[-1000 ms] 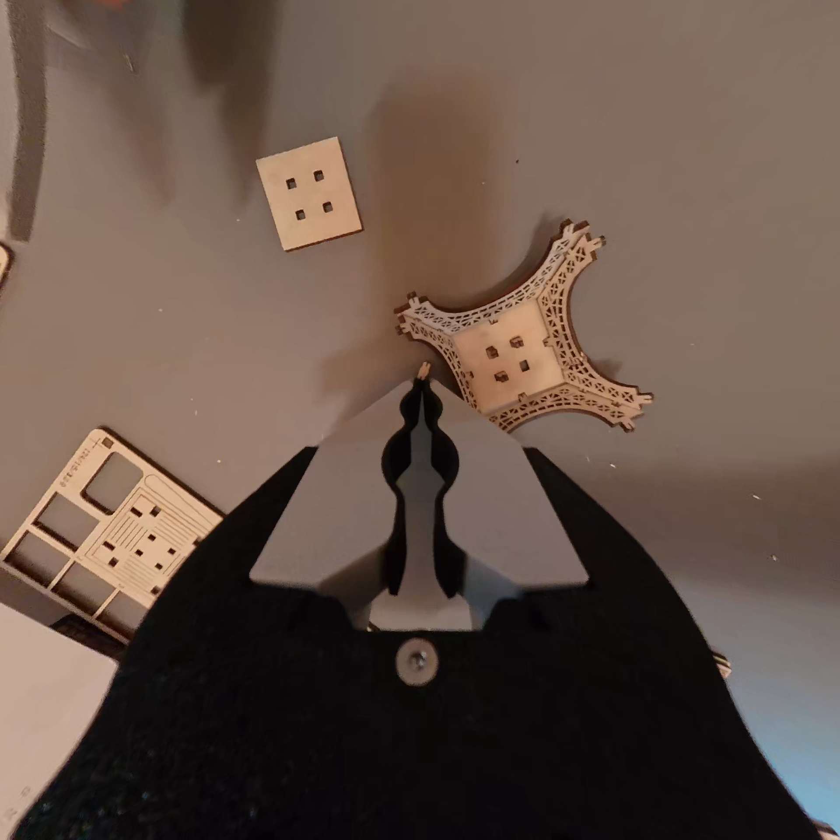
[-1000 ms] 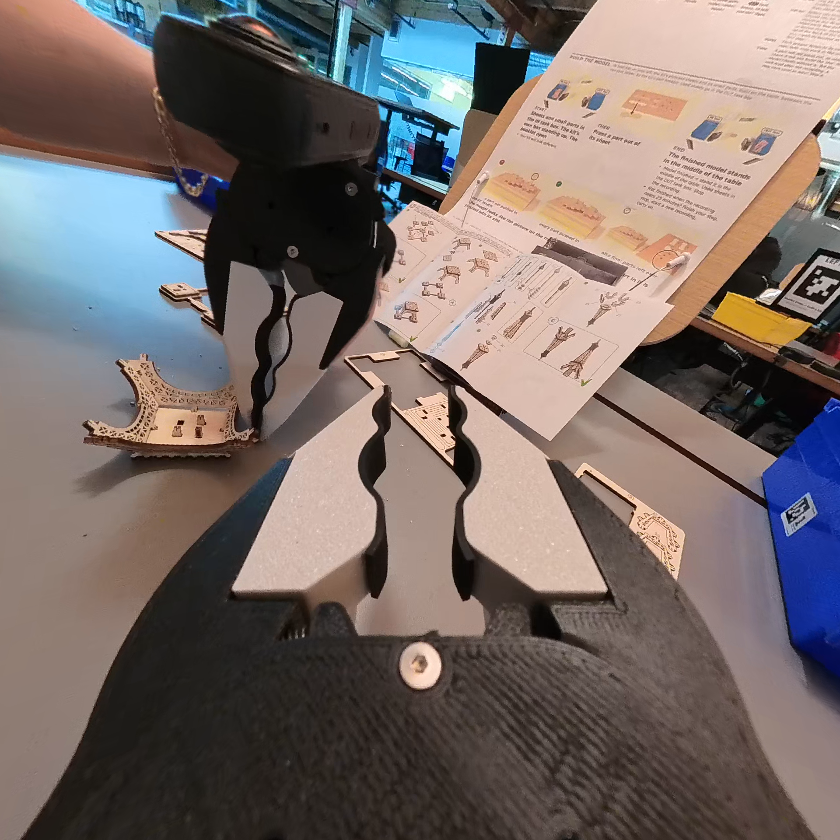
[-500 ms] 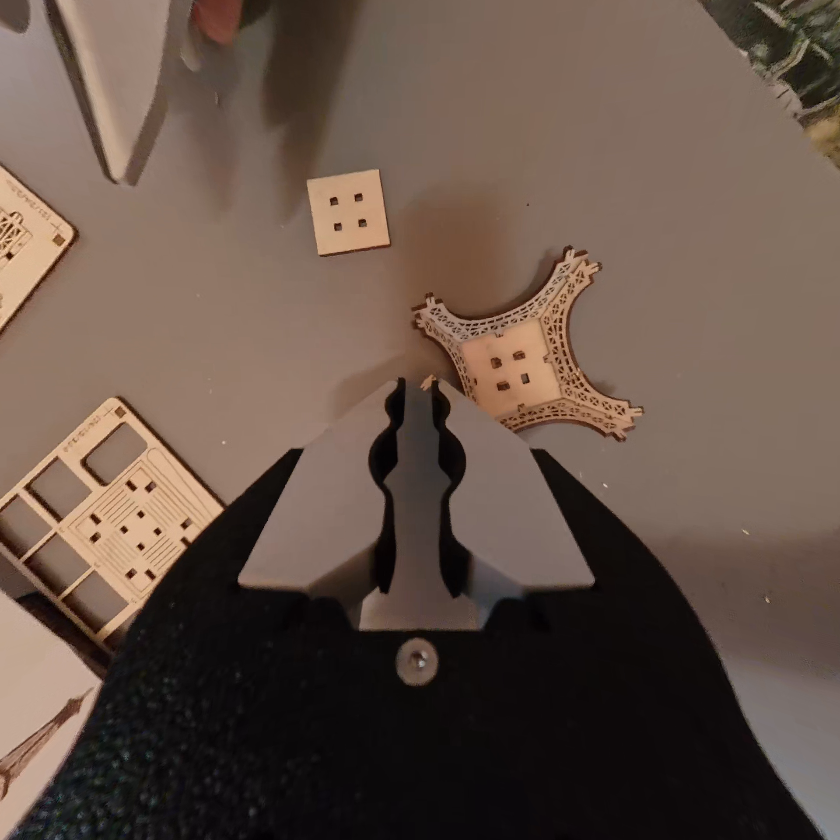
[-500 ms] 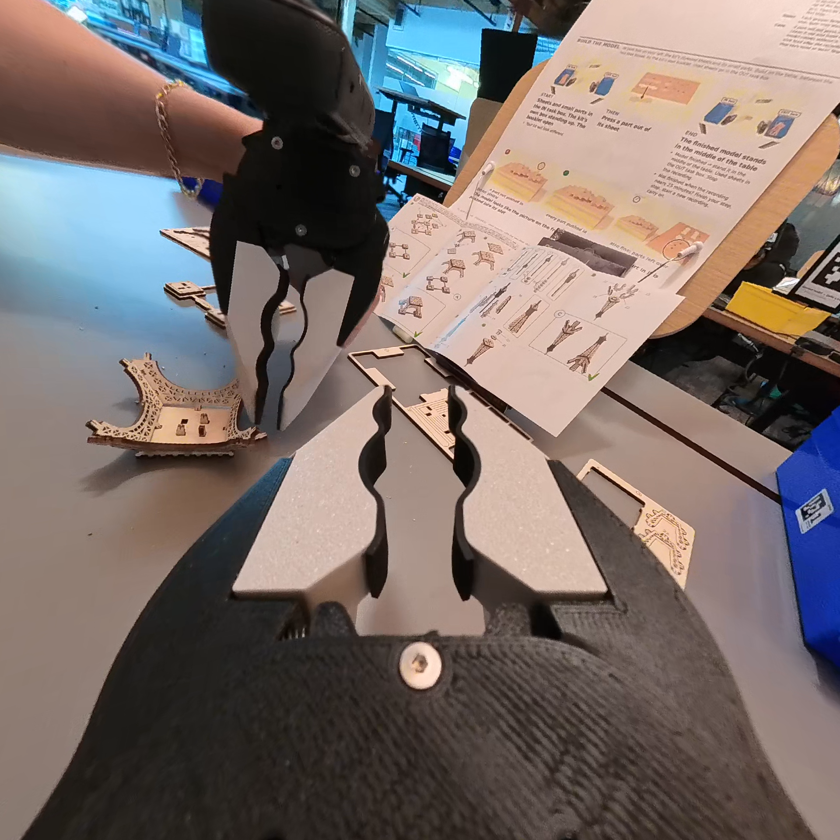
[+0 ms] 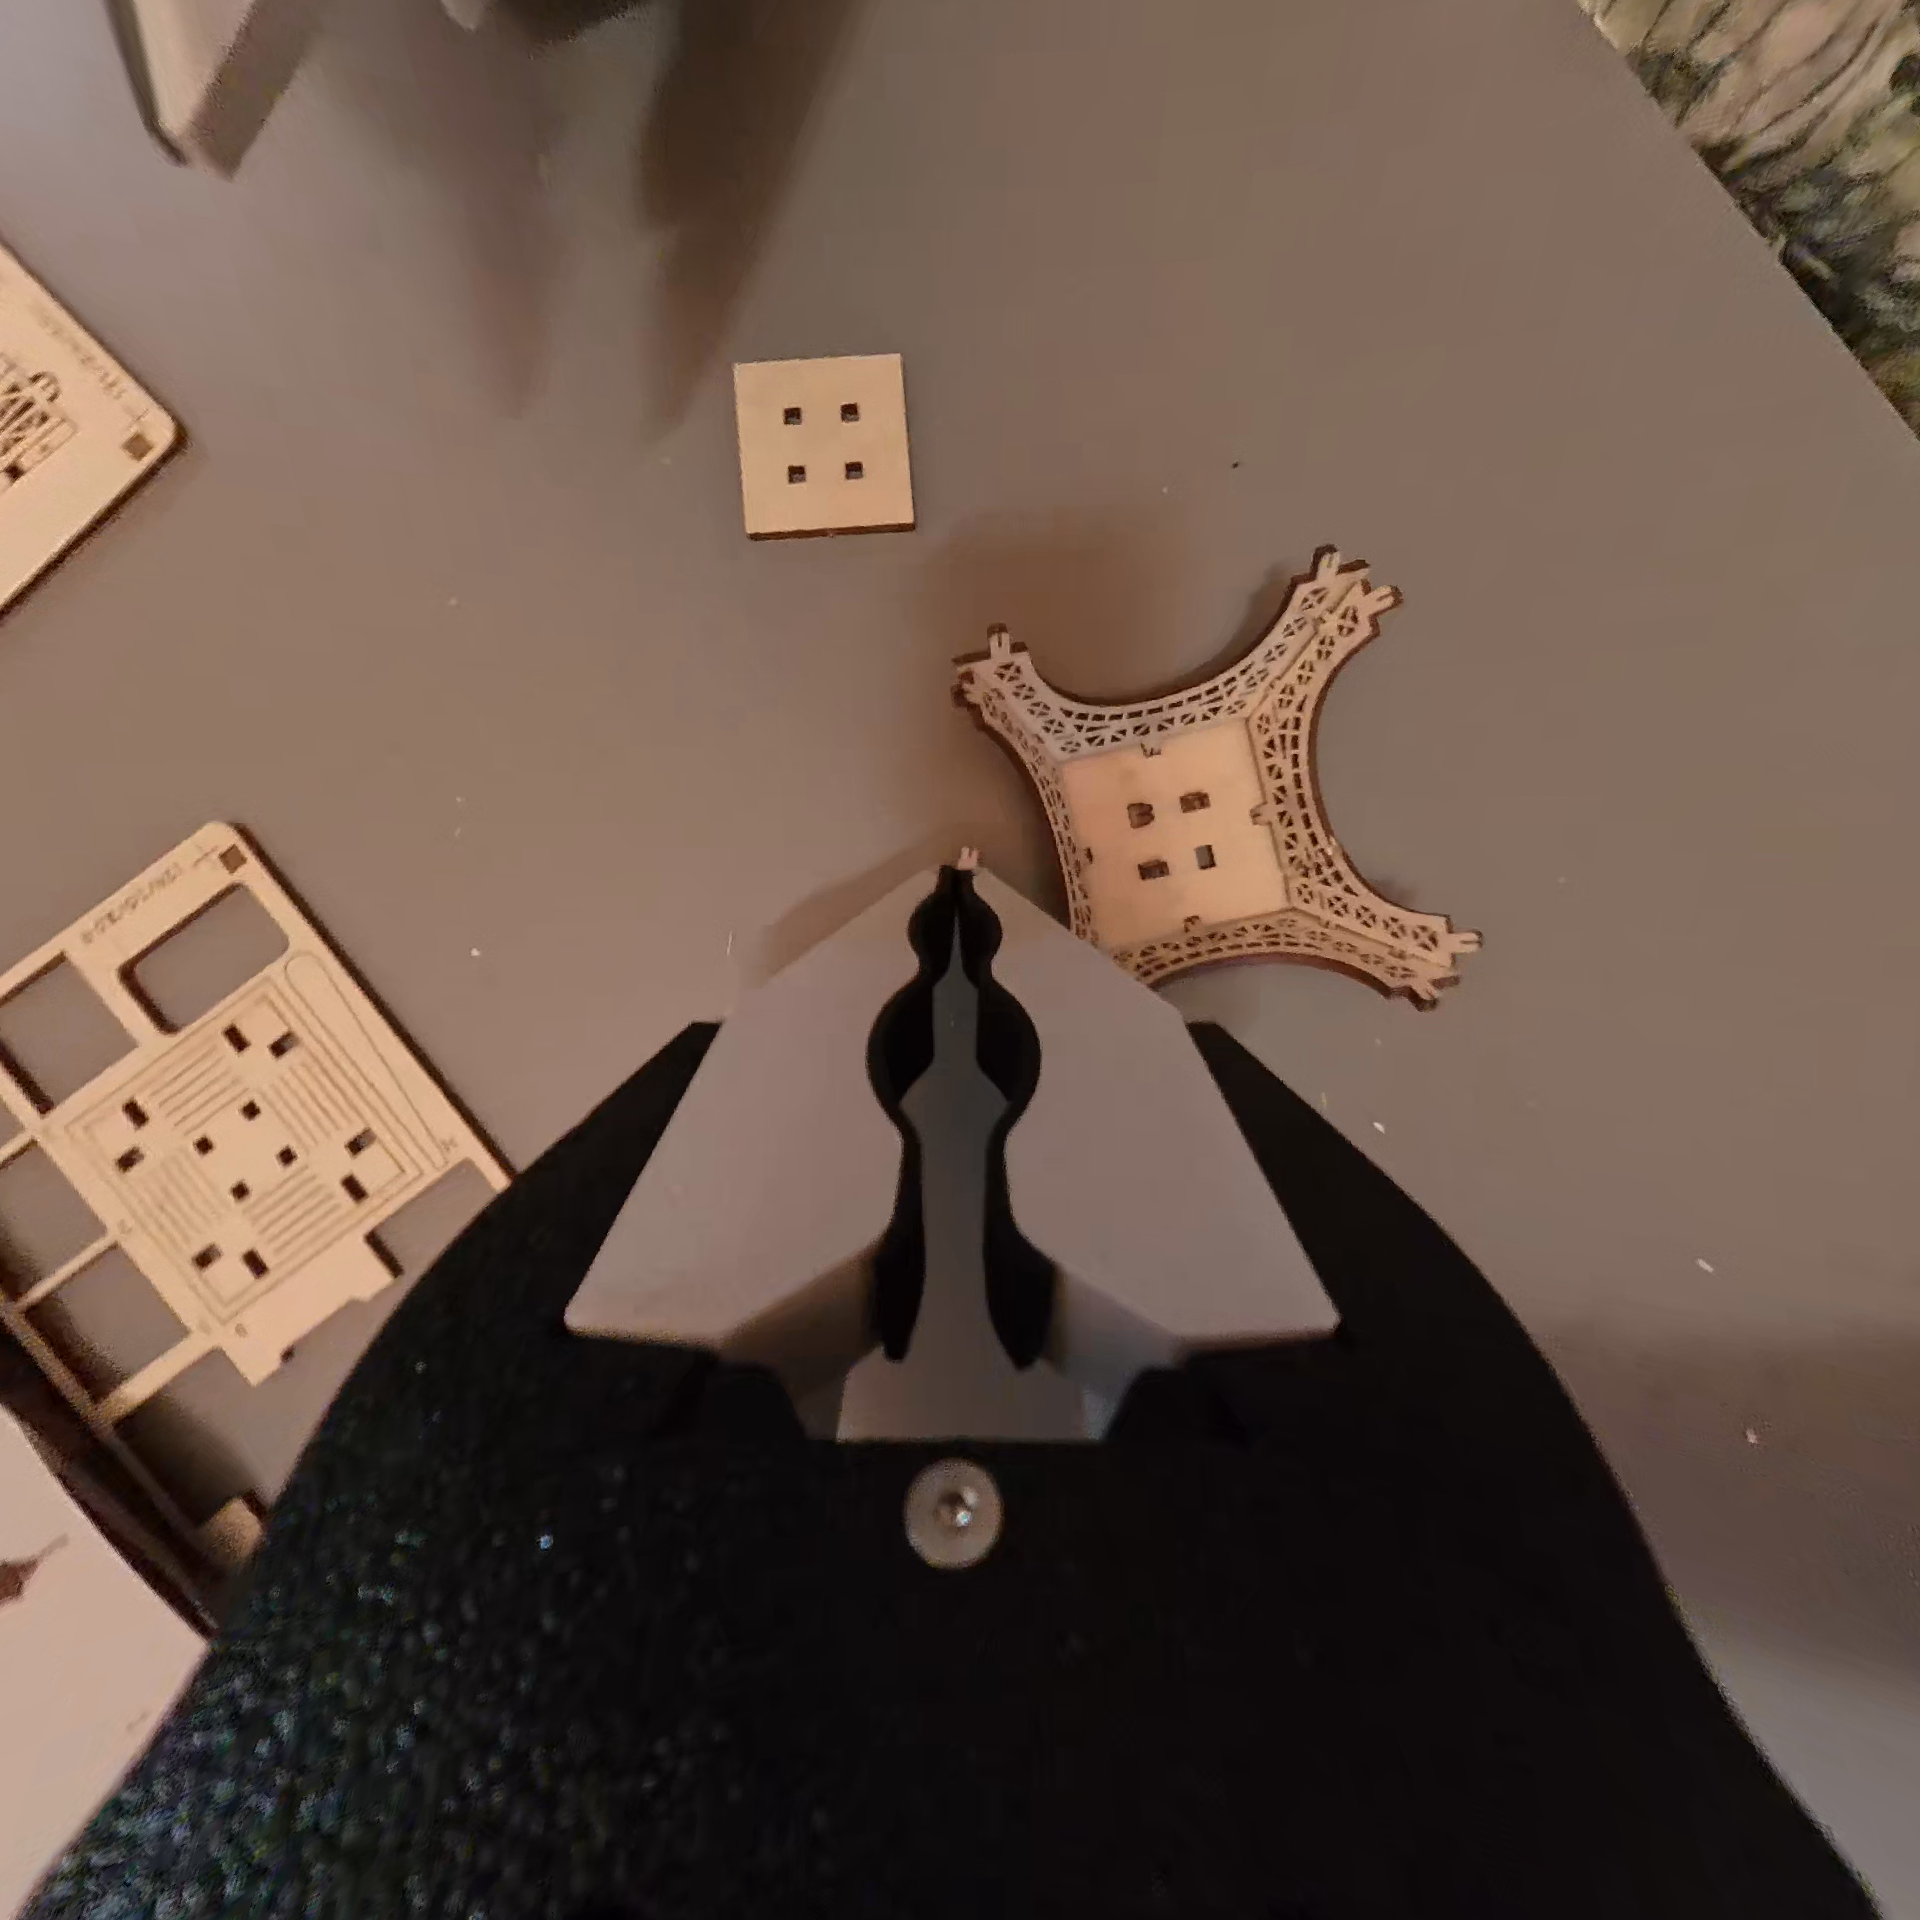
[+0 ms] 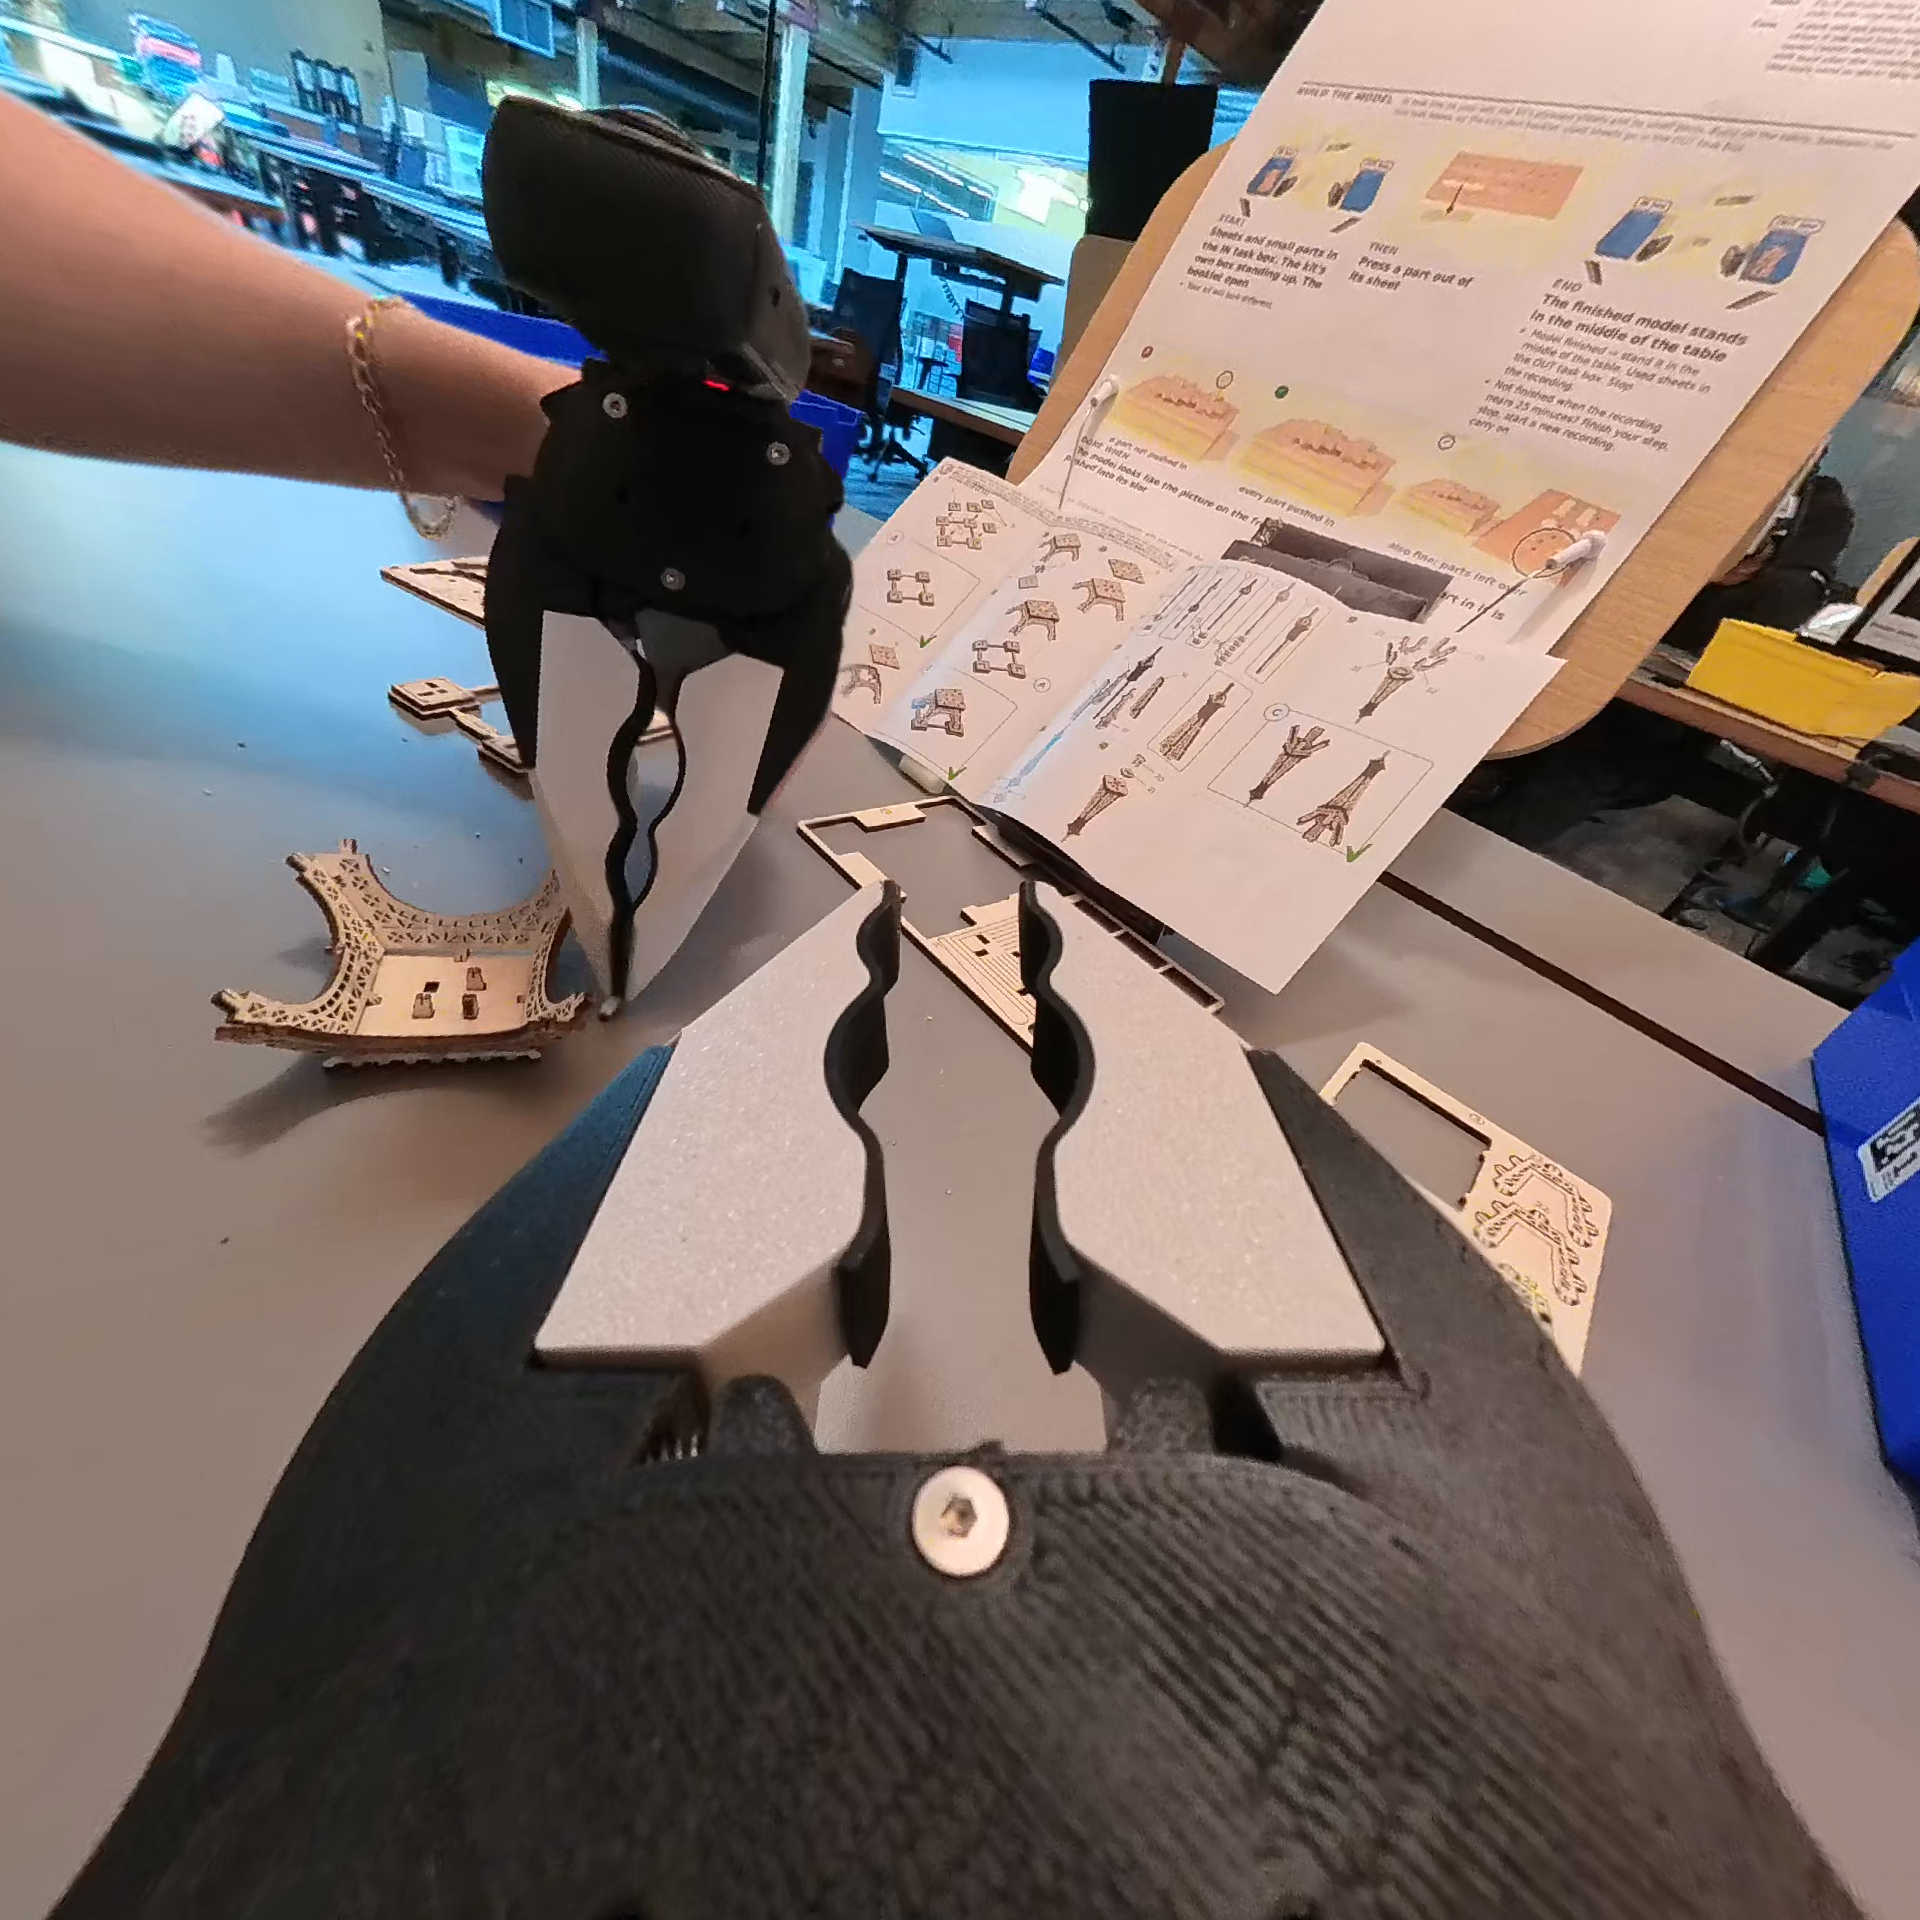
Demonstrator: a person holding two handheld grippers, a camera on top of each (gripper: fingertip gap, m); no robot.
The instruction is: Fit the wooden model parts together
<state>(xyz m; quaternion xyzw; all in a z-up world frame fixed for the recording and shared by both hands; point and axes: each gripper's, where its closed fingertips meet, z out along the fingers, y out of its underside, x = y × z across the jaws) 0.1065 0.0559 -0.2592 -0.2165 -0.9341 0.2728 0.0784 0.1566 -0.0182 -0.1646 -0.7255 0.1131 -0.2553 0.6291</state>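
a big workshop hall: rows of workbenches (image 6: 966,260) and shelving (image 6: 187,114) beyond the grey table's (image 6: 260,1195) far edge.

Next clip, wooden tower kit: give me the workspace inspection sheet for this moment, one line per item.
Surface: grey table, a few small specks, otherwise clean.
Job's things: lattice tower base lying flat; loose square plate with four holes apart from it; a tiny wooden piece pinched at the left gripper's tips.
Clutter: part-punched sheets; open instruction booklet; blue box.
Grippers: left gripper shut on the tiny piece, beside the base's corner; right gripper open, empty.
Cables: nothing seen.
Surroundings: propped instruction board, workshop benches behind.
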